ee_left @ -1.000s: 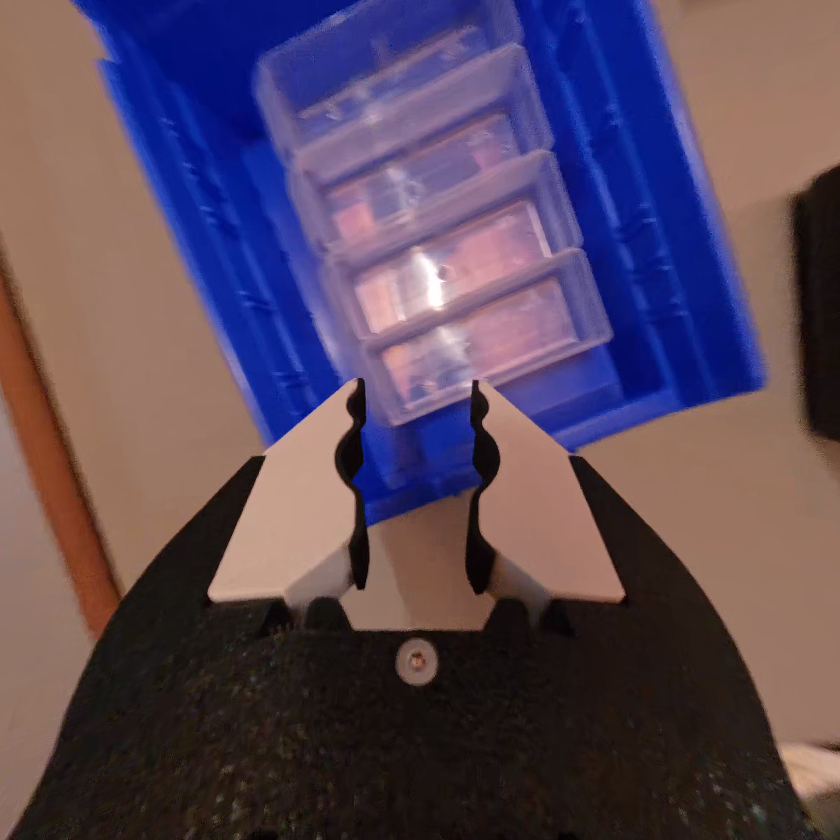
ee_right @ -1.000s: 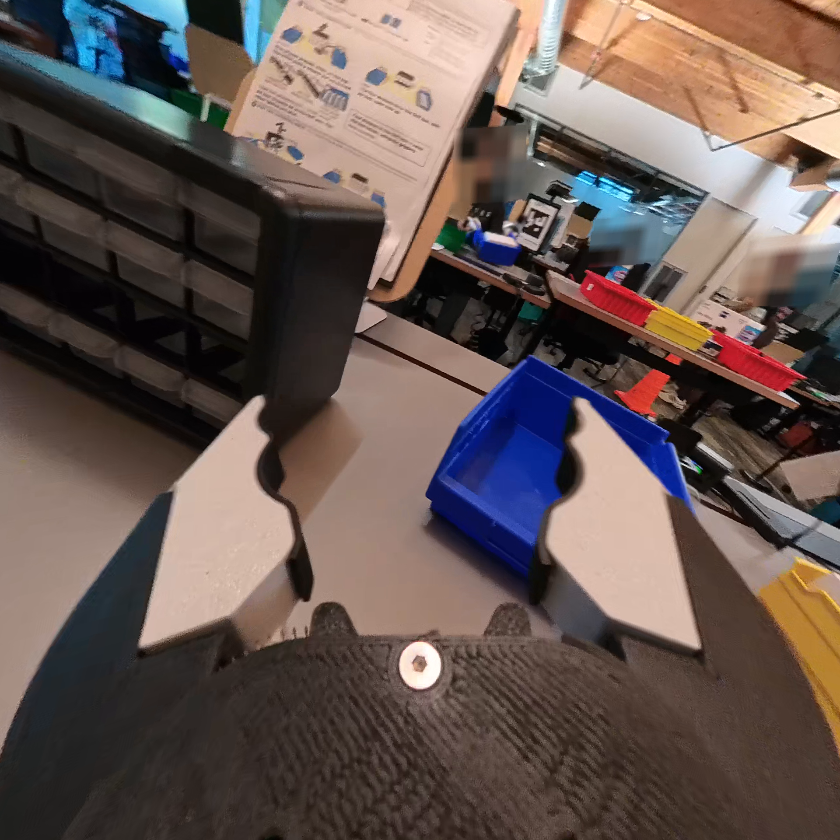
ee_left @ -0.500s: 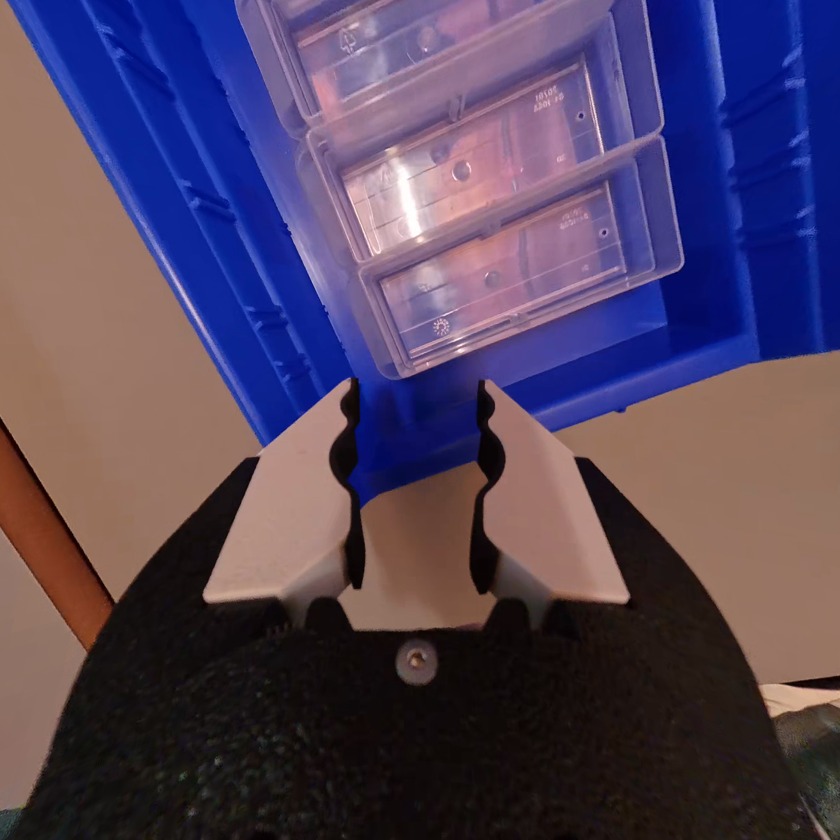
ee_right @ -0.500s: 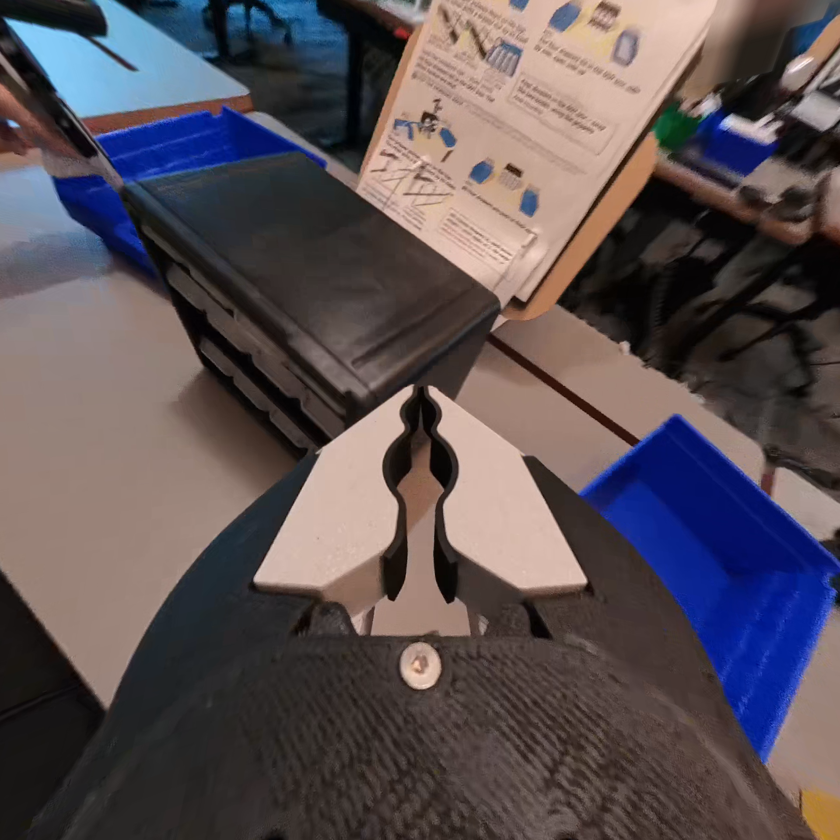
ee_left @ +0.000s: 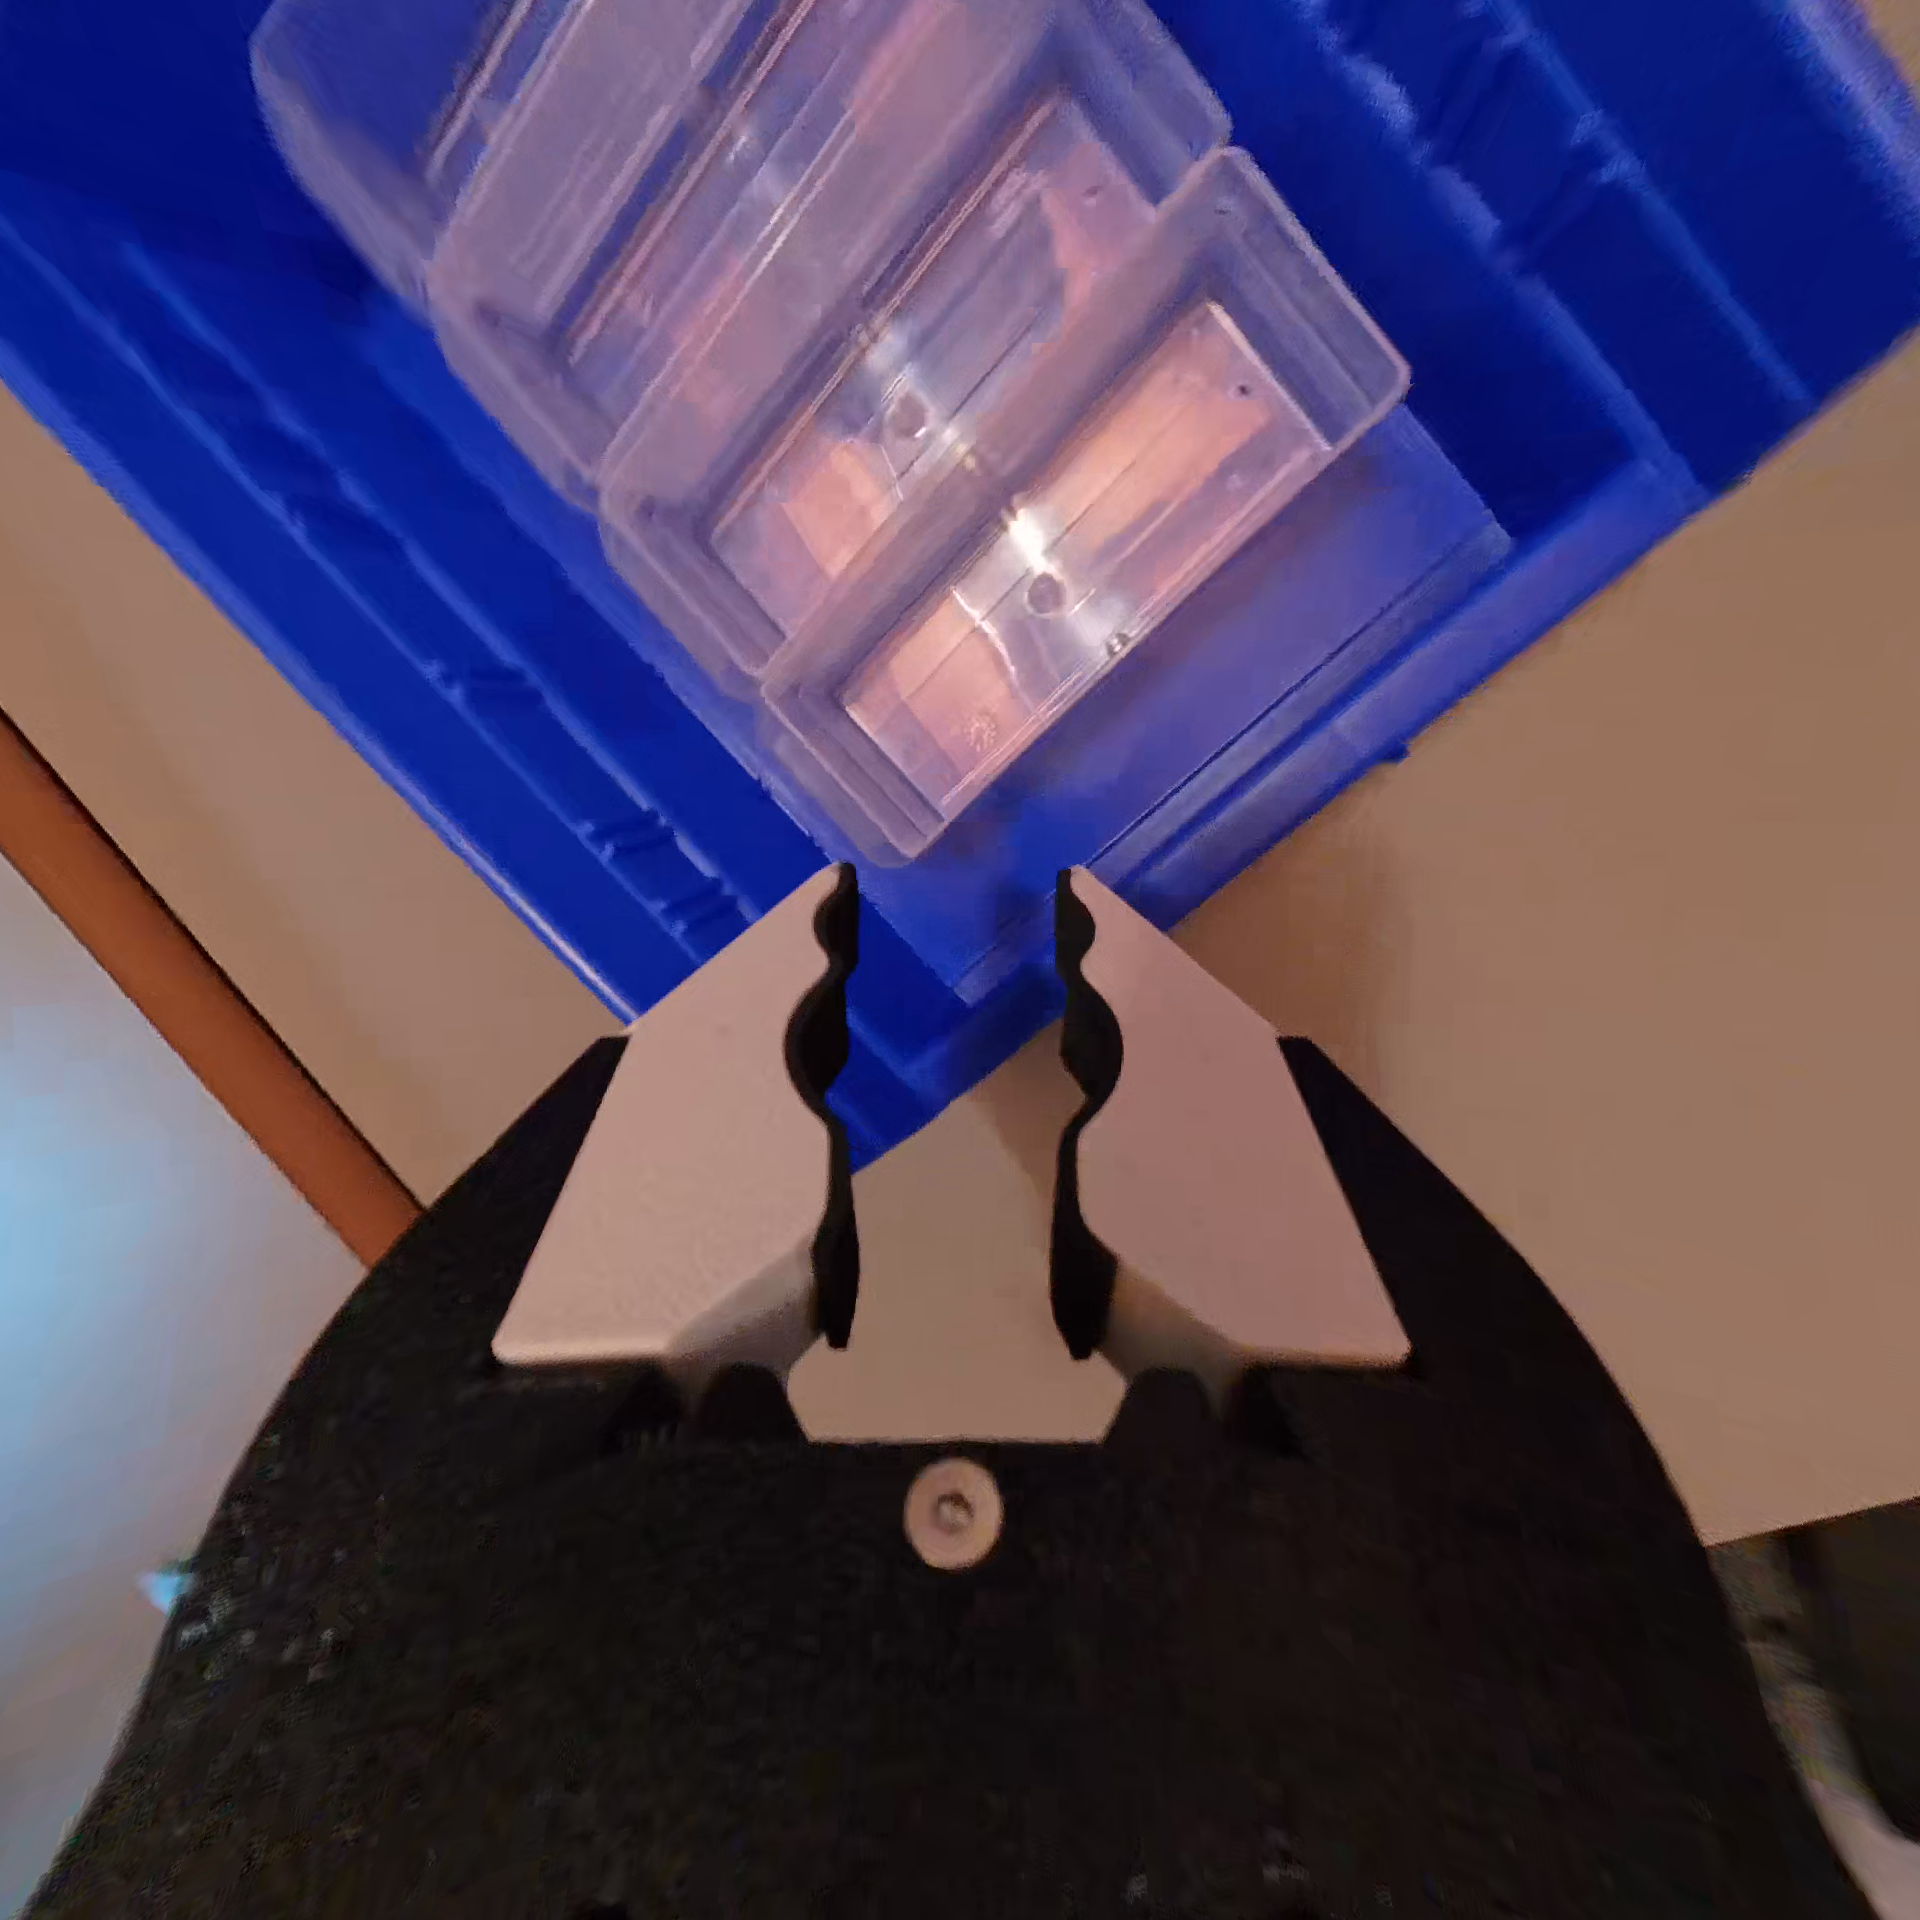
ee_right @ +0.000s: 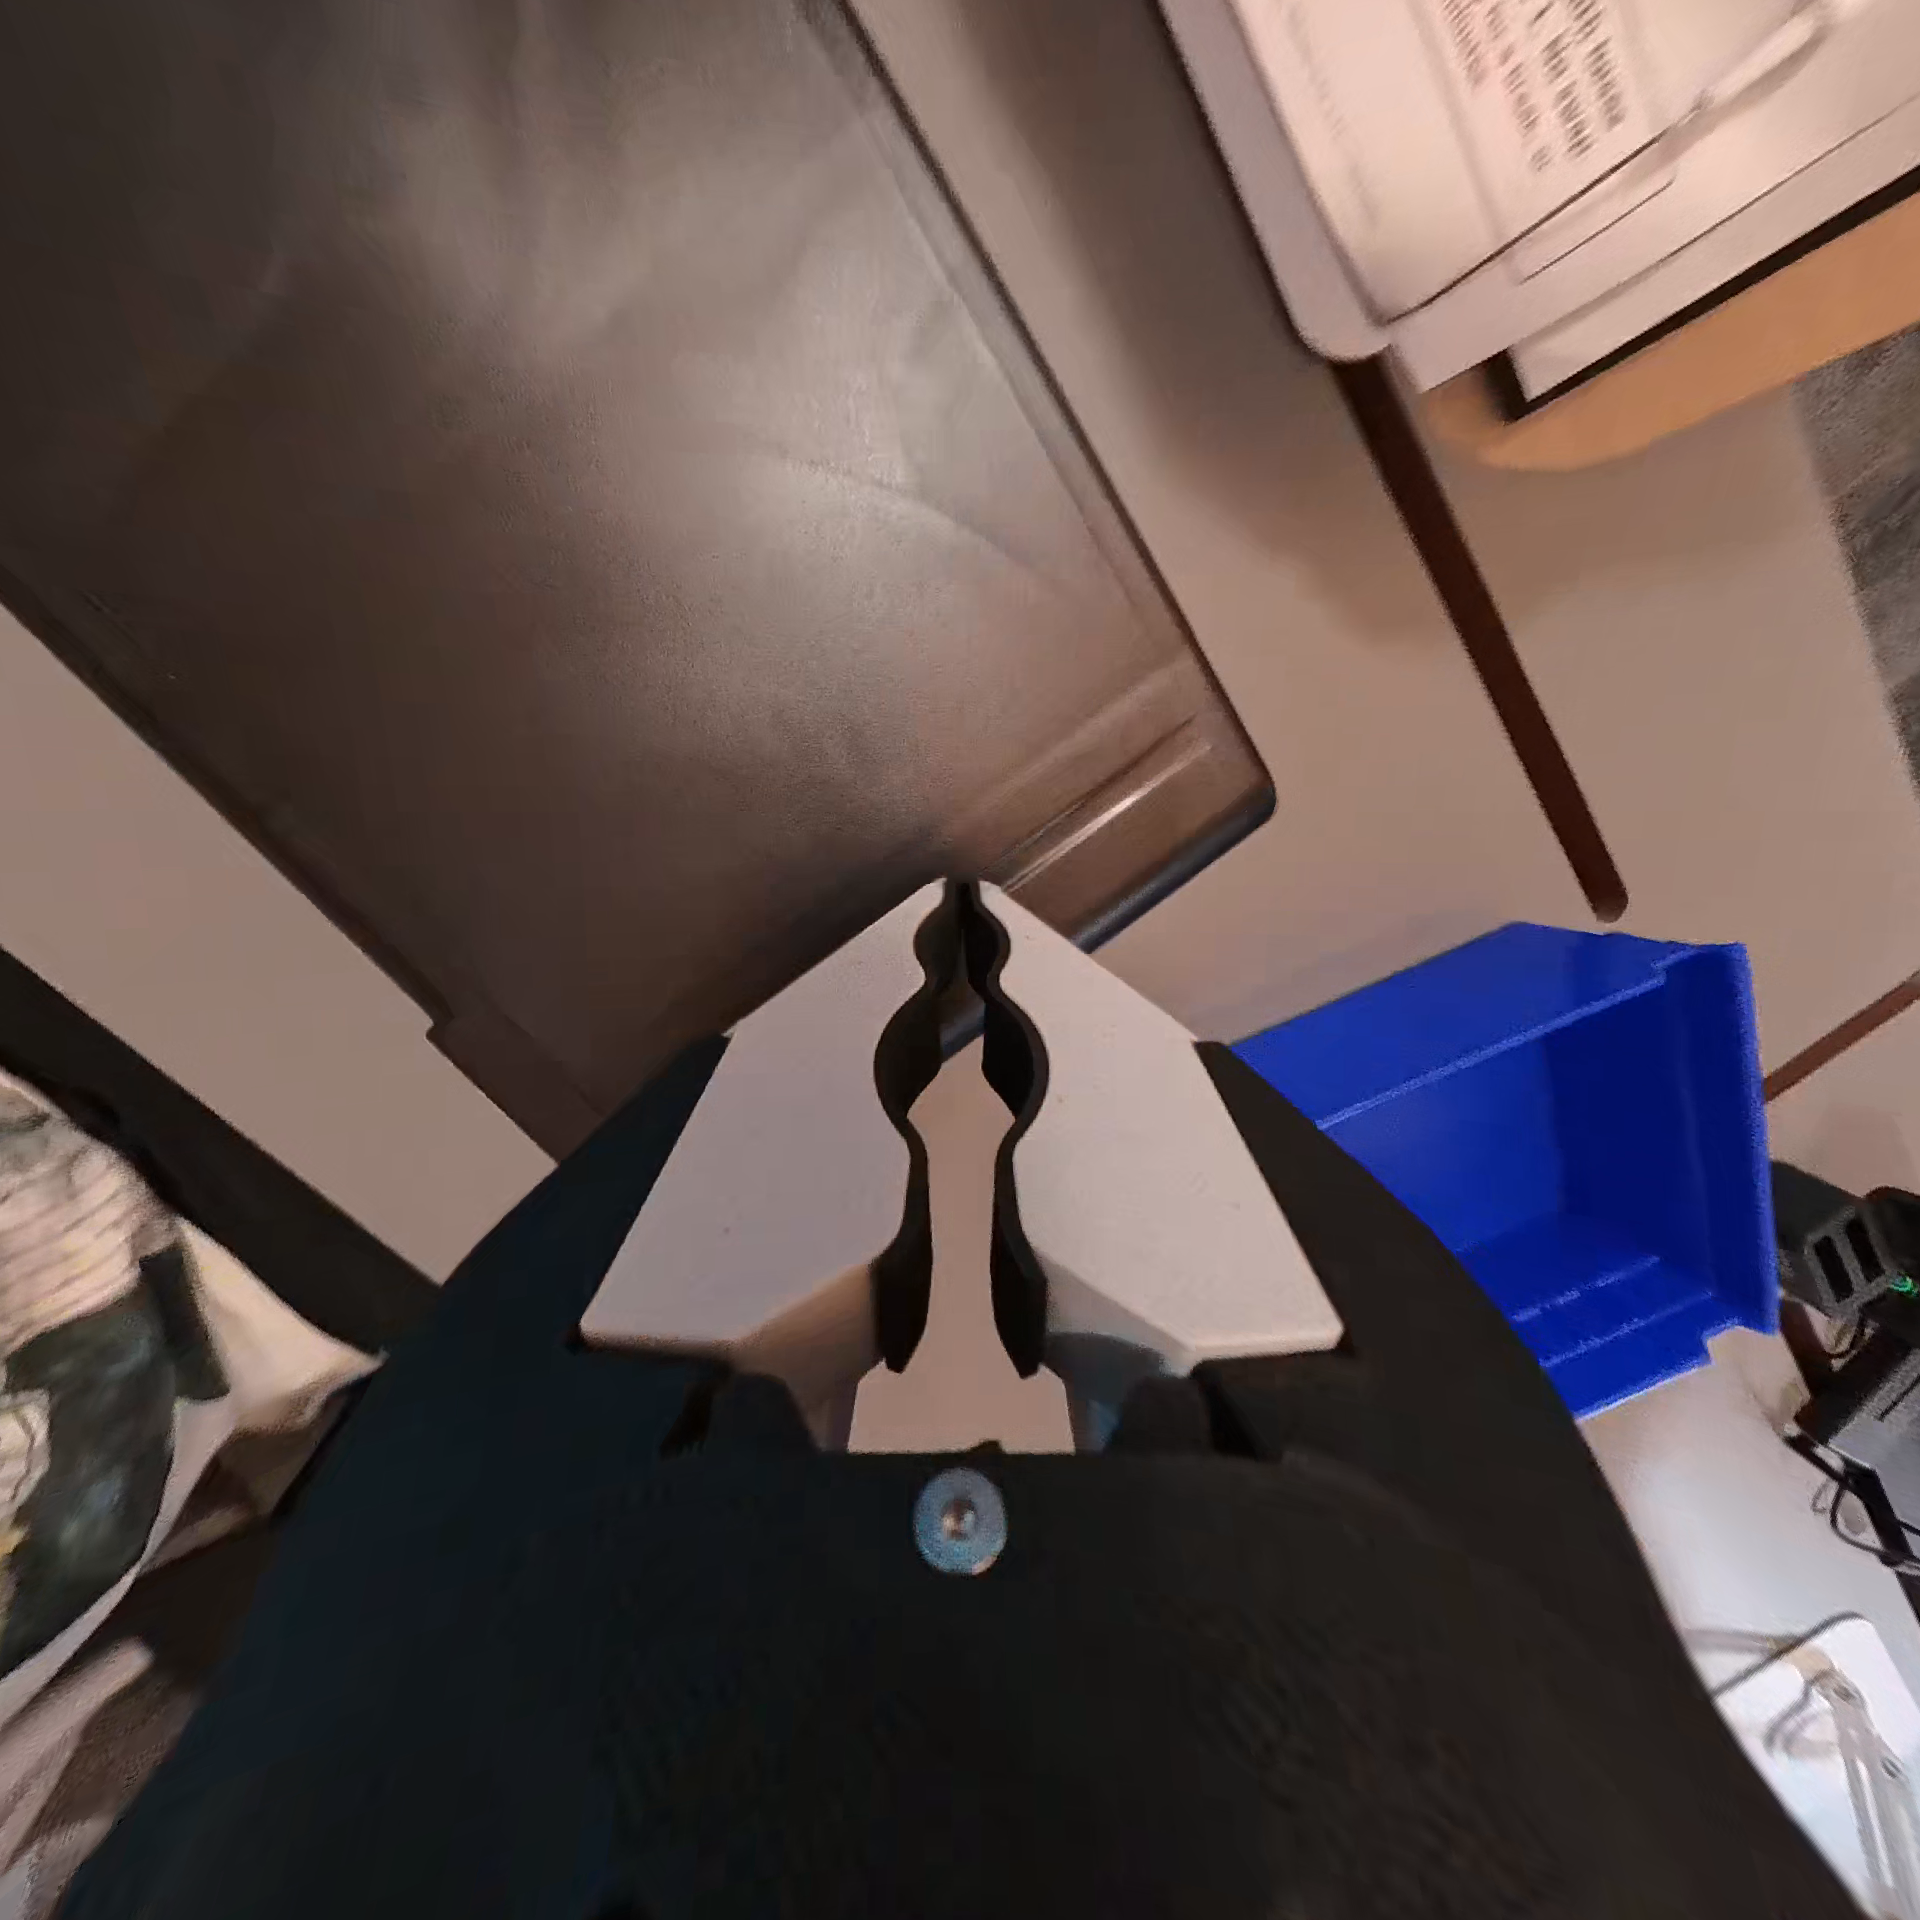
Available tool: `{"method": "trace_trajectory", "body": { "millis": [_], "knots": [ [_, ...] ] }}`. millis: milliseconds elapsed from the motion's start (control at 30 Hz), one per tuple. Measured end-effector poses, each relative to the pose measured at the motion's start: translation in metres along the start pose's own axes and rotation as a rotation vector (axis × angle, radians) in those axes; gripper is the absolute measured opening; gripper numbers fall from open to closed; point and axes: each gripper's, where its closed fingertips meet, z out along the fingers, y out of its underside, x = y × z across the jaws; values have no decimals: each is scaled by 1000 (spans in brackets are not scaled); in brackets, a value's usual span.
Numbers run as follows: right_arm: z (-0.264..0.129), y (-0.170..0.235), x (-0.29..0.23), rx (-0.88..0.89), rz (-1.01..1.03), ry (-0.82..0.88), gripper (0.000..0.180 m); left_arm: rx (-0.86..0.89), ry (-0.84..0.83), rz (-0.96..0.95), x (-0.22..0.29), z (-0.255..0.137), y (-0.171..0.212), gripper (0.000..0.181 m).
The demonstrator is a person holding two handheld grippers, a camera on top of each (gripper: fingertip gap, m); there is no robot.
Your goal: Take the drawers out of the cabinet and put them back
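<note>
In the left wrist view, several clear plastic drawers (ee_left: 935, 488) lie in a row inside a blue bin (ee_left: 312, 520). My left gripper (ee_left: 954, 883) is open and empty, with its tips just short of the nearest drawer (ee_left: 1049, 644), above the bin's near corner. In the right wrist view, the black cabinet (ee_right: 582, 499) is seen from above, so only its flat top shows and its drawer front is hidden. My right gripper (ee_right: 958, 896) is shut and empty, over the cabinet's near right corner.
An empty blue bin (ee_right: 1579, 1132) stands on the beige table (ee_right: 208, 883) to the right of the cabinet. A printed instruction sheet on a board (ee_right: 1538, 156) stands behind it. Cables and a small device (ee_right: 1860, 1278) lie at the far right. The table's wooden edge (ee_left: 208, 997) runs on the left.
My right gripper has shut and swung over the cabinet, now looking down on its top. My left gripper has stayed open over the bin, with the view turning so that the drawers now run diagonally.
</note>
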Motion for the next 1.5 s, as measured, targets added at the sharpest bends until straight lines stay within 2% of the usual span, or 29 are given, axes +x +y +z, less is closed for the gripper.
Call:
{"method": "trace_trajectory", "body": {
  "millis": [33, 233, 333, 533, 767, 967, 1200, 1500],
  "knots": [
    [1, -2, 1, -9, -4, 1, 0, 16, -15, 79, 1, -2, -3, 36],
    [4, -7, -6, -82, 22, -84, 0, -14, -172, 574, 3, -10, 1, 27],
    [4, -6, -6, -156, 29, -113, 0, -26, -186, 681, 6, -13, -1, 22],
    [5, -6, -6, -275, -4, -91, 0, -17, -27, 677, 13, -17, -6, 23],
    [5, -6, -6, -283, 12, -128, 0, -89, 69, 692, 9, 3, 0, 27],
    [5, -6, -6, -296, 6, -98, 0, -224, 29, 757, -2, 33, 11, 28],
    [6, -6, -6, -300, 23, -98, 0, -302, 7, 778, -7, 57, 15, 16],
    [6, -6, -6, -289, 53, -112, 0, -364, -28, 632, -9, 65, 19, 2]
  ]
}}
